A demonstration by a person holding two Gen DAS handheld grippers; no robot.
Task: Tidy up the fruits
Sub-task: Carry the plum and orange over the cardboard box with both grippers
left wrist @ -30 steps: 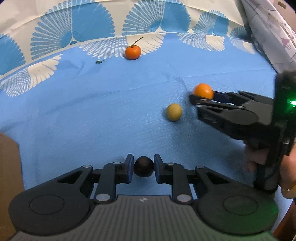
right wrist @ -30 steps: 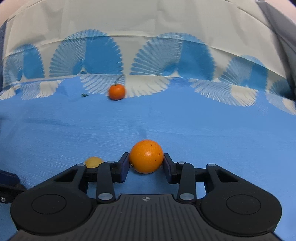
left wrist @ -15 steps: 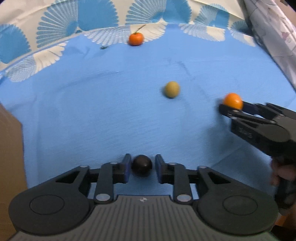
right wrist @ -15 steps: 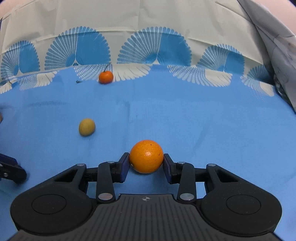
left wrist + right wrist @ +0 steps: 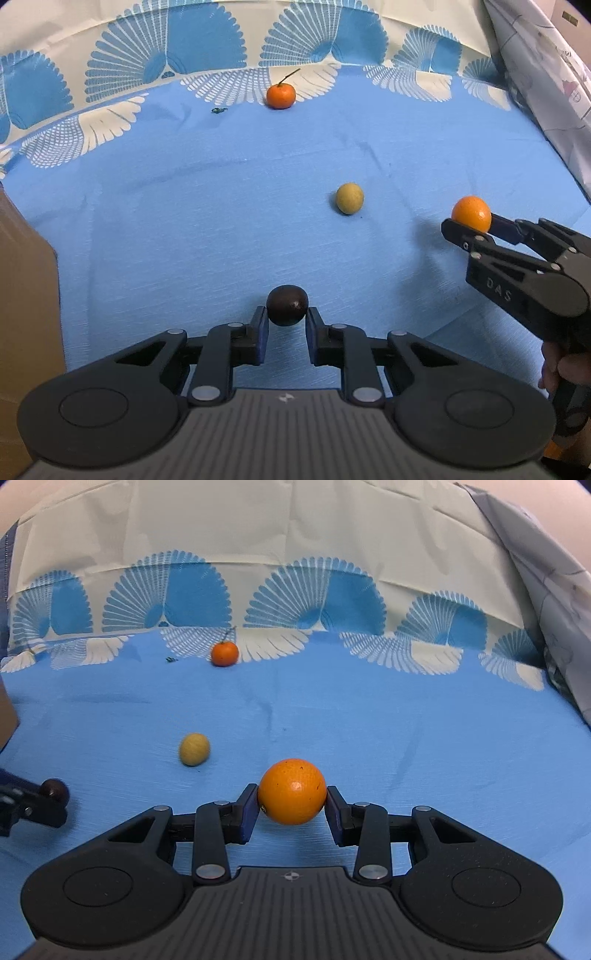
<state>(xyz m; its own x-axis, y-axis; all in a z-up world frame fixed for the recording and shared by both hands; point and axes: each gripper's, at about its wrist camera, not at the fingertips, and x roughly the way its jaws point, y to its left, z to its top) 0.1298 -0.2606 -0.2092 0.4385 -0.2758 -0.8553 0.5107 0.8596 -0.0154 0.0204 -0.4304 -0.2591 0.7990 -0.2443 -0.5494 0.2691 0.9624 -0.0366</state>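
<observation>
Fruits are split: we pinch a round dark-brown fruit in our left hand-held gripper, a smooth orange in the right hand-held gripper, above the blue cloth. Both round skins could slip out and roll.

Blue cloth with a fan-patterned border

A wrinkled blue tablecloth covers the surface; its far edge turns cream with blue and white fan shapes. A pale printed fabric hangs at the right, and a brown cardboard box stands at the left.
</observation>
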